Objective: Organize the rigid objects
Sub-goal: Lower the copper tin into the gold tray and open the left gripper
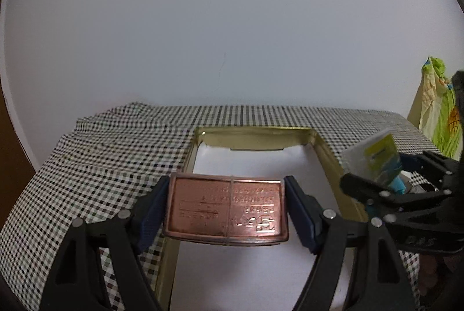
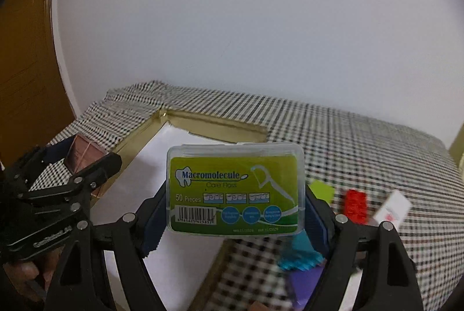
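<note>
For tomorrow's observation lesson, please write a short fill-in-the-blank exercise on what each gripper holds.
1. The left gripper holds a ____-coloured metal tin.
2. The floss box in the right gripper says "50 ____".
3. The gold tray sits on a ____ cloth.

Answers: copper; Pieces; checked

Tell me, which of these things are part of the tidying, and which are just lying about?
Part of the job:
- copper tin, held in the left tool
- floss box, held in the right tool
- gold tray with its white lining

Lying about:
- checked cloth
- red piece, white card, teal piece and purple piece: perhaps waiting their turn
- hanging green fabric
</note>
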`<move>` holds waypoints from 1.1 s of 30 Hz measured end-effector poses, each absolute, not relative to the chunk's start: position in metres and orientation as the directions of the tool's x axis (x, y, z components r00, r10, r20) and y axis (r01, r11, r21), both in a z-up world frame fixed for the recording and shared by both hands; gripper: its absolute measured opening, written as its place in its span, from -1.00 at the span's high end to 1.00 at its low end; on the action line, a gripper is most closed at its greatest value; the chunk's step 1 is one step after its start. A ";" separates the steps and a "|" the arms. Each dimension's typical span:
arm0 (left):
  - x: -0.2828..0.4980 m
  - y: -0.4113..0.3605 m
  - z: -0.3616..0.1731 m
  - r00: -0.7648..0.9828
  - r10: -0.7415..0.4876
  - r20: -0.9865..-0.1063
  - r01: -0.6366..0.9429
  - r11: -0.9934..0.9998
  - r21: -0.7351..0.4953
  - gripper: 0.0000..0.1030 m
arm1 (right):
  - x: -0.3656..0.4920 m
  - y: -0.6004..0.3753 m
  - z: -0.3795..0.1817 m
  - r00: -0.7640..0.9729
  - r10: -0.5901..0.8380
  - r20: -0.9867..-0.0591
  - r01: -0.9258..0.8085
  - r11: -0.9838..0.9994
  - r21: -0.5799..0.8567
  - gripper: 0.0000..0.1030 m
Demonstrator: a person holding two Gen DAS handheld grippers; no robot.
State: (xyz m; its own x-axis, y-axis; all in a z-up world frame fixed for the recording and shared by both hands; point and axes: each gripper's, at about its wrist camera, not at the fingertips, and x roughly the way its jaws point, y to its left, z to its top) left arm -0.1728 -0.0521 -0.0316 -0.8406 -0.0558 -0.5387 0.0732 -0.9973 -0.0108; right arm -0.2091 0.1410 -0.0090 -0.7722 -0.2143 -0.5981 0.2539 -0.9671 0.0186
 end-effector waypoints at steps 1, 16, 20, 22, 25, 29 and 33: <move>-0.176 -0.051 -0.032 -0.832 -0.052 -0.553 0.070 -0.998 -0.011 -0.50 | -0.215 0.138 -0.012 -0.762 -0.214 -0.612 0.259 -0.966 0.015 -0.59; -0.186 -0.072 -0.041 -0.790 -0.084 -0.607 0.110 -0.994 -0.006 -0.49 | -0.250 0.100 -0.033 -0.704 -0.200 -0.681 0.293 -0.956 -0.022 -0.59; -0.194 -0.075 -0.044 -0.772 -0.078 -0.631 0.093 -0.996 0.008 -0.49 | -0.252 0.094 -0.035 -0.711 -0.190 -0.677 0.290 -0.957 -0.035 -0.59; -0.197 -0.078 -0.044 -0.758 -0.066 -0.649 0.085 -0.996 0.001 -0.49 | -0.252 0.094 -0.035 -0.712 -0.194 -0.675 0.290 -0.956 -0.031 -0.59; -0.204 -0.078 -0.046 -0.735 -0.053 -0.676 0.068 -0.998 0.004 -0.48 | -0.253 0.092 -0.034 -0.713 -0.197 -0.673 0.290 -0.957 -0.028 -0.60; -0.206 -0.083 -0.051 -0.729 -0.071 -0.681 0.095 -0.995 0.002 -0.85 | -0.254 0.086 -0.036 -0.714 -0.188 -0.675 0.296 -0.954 -0.048 -0.60; -0.203 -0.084 -0.052 -0.739 -0.063 -0.670 0.097 -0.995 -0.013 -0.88 | -0.250 0.097 -0.032 -0.722 -0.223 -0.655 0.286 -0.958 0.011 -0.74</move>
